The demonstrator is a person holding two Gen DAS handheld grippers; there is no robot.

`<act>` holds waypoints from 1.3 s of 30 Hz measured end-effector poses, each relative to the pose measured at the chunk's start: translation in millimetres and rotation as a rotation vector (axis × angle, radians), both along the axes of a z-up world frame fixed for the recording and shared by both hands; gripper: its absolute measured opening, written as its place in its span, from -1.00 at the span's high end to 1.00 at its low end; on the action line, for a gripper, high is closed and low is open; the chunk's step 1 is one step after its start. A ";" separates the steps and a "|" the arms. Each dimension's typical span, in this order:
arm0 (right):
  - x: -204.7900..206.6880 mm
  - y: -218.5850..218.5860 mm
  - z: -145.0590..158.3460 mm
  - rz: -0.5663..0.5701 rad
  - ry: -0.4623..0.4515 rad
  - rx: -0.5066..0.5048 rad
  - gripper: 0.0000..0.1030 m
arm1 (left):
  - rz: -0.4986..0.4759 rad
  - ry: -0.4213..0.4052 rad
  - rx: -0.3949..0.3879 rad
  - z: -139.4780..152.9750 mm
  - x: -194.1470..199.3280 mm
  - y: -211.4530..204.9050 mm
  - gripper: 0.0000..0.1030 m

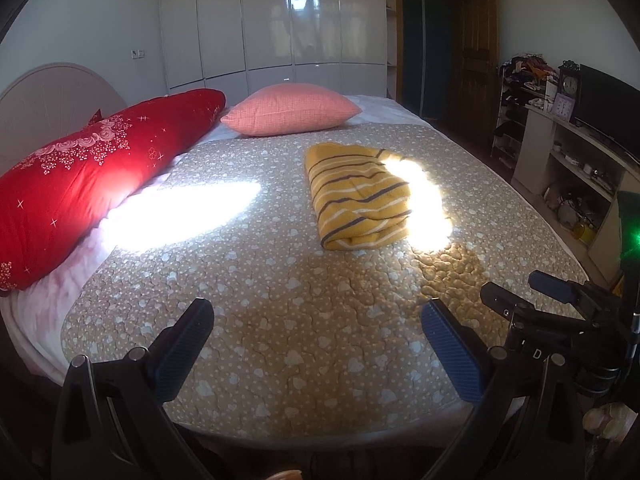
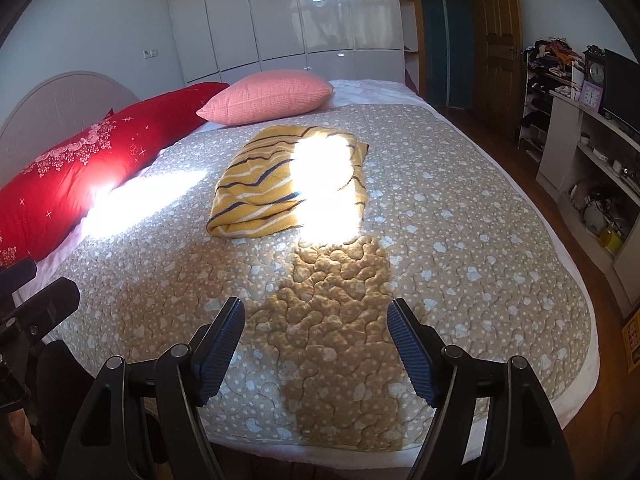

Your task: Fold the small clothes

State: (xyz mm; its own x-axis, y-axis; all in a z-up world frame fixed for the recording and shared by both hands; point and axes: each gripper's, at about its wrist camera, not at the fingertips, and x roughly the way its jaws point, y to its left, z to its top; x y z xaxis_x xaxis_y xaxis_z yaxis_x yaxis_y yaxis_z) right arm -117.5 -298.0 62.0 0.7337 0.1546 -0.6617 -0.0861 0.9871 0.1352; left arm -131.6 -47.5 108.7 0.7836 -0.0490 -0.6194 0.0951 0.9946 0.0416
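Now folded striped garment [image 1: 356, 196] on quilt [image 1: 280, 320]; left gripper [image 1: 316, 316], right gripper [image 2: 316, 316] agape

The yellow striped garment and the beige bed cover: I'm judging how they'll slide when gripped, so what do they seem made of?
The yellow striped folded garment looks like a soft knit, matte and thick, going by its rounded, bulky fold edges. The beige heart-print bed cover looks like quilted cotton-like fabric, matte: stitched lines puff it into padded cells. The fibre of either cannot be told.
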 end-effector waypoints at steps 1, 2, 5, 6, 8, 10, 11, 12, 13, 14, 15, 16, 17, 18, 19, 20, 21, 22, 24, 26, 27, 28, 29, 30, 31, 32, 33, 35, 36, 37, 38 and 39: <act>0.7 -0.5 -0.7 -0.002 0.005 0.004 -0.51 | -0.003 0.003 0.001 -0.7 0.2 -0.6 -1.00; 1.2 -1.4 -1.2 -0.004 0.009 0.008 -0.51 | -0.008 0.007 -0.001 -1.4 0.4 -0.7 -1.00; 1.7 -2.8 -2.6 -0.010 0.018 0.015 -0.52 | -0.017 0.014 -0.002 -2.9 1.0 -2.2 -1.00; 2.1 -3.1 -2.9 -0.011 0.020 0.016 -0.52 | -0.019 0.016 0.000 -3.4 1.2 -2.8 -1.00; 2.2 -3.3 -3.2 -0.013 0.023 0.016 -0.52 | -0.024 0.023 0.001 -4.8 1.8 -3.6 -1.00; 1.9 -2.6 -3.7 -0.013 0.024 0.016 -0.52 | -0.030 0.035 -0.004 -7.0 2.8 -3.7 -1.00; 1.8 -1.9 -3.8 -0.013 0.024 0.016 -0.53 | -0.033 0.043 -0.009 -8.4 3.5 -3.4 -1.00; 1.7 -1.1 -4.2 -0.013 0.026 0.015 -0.53 | -0.033 0.053 -0.013 -10.2 4.5 -2.9 -1.00; 1.9 -0.4 -5.0 -0.012 0.028 0.015 -0.54 | -0.034 0.064 -0.017 -12.1 5.7 -1.8 -1.00; 2.4 0.3 -6.1 -0.010 0.032 0.013 -0.54 | -0.034 0.077 -0.020 -14.6 7.1 -0.9 -1.00; 2.7 1.4 -7.5 -0.010 0.037 0.010 -0.54 | -0.034 0.091 -0.024 -17.3 8.5 0.1 -1.00; 3.2 2.4 -9.0 -0.009 0.043 0.006 -0.54 | -0.035 0.106 -0.030 -20.0 9.7 1.8 -1.00; 3.4 3.7 -10.4 -0.008 0.049 0.002 -0.54 | -0.034 0.120 -0.035 -22.5 10.7 2.9 -1.00; 3.8 4.0 -12.0 -0.006 0.053 0.000 -0.54 | -0.034 0.132 -0.041 -24.6 11.5 3.8 -1.00; 4.0 4.5 -13.5 -0.004 0.058 -0.001 -0.54 | -0.034 0.140 -0.046 -26.0 11.9 4.9 -1.00; 4.3 4.8 -15.0 -0.004 0.063 -0.002 -0.54 | -0.033 0.144 -0.050 -27.0 11.5 5.1 -1.00; 4.6 4.6 -16.0 -0.005 0.067 -0.002 -0.54 | -0.032 0.145 -0.051 -27.6 11.0 5.0 -1.00; 4.8 4.1 -17.0 -0.006 0.070 -0.001 -0.54 | -0.031 0.144 -0.051 -27.7 10.5 4.9 -1.00; 5.2 3.4 -18.4 -0.010 0.076 0.001 -0.54 | -0.034 0.142 -0.055 -27.9 10.0 4.9 -1.00; 5.4 1.8 -19.6 -0.016 0.081 0.003 -0.54 | -0.038 0.148 -0.060 -28.7 10.3 4.6 -1.00; 5.5 0.9 -20.1 -0.018 0.083 0.006 -0.54 | -0.041 0.153 -0.063 -29.4 10.9 4.7 -1.00; 5.6 -0.1 -20.6 -0.019 0.085 0.009 -0.55 | -0.042 0.157 -0.065 -30.4 11.0 4.2 -1.00; 5.6 -0.7 -21.1 -0.020 0.087 0.014 -0.55 | -0.045 0.162 -0.065 -31.3 11.7 4.5 -1.00; 5.8 -1.3 -21.7 -0.021 0.090 0.019 -0.55 | -0.045 0.165 -0.064 -32.2 11.7 4.2 -1.00; 6.0 -1.9 -22.4 -0.022 0.093 0.024 -0.55 | -0.046 0.168 -0.064 -33.1 11.8 4.2 -1.00; 5.9 -1.7 -23.0 -0.022 0.096 0.028 -0.56 | -0.047 0.170 -0.065 -33.7 11.8 4.1 -1.00; 6.1 -1.5 -23.9 -0.022 0.100 0.030 -0.56 | -0.049 0.172 -0.066 -34.3 11.8 4.2 -1.00; 6.4 -1.3 -25.4 -0.021 0.105 0.032 -0.56 | -0.051 0.174 -0.064 -35.3 11.6 3.9 -1.00; 6.4 -1.0 -25.9 -0.021 0.106 0.032 -0.56 | -0.053 0.175 -0.063 -35.6 11.4 4.2 -1.00; 6.6 -0.8 -26.4 -0.020 0.107 0.032 -0.56 | -0.055 0.177 -0.063 -36.2 11.5 4.4 -1.00; 6.7 -0.4 -26.7 -0.019 0.108 0.032 -0.56 | -0.056 0.180 -0.064 -36.8 11.8 4.9 -1.00; 6.8 0.0 -26.7 -0.018 0.108 0.032 -0.56 | -0.057 0.181 -0.066 -37.2 11.8 5.1 -1.00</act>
State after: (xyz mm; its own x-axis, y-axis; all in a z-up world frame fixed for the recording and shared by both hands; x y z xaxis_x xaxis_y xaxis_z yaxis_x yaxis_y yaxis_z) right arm -110.7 -298.1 35.3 0.6609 0.1643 -0.7323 -0.0520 0.9834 0.1737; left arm -119.8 -42.4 71.5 0.6544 -0.1349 -0.7440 0.1509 0.9875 -0.0463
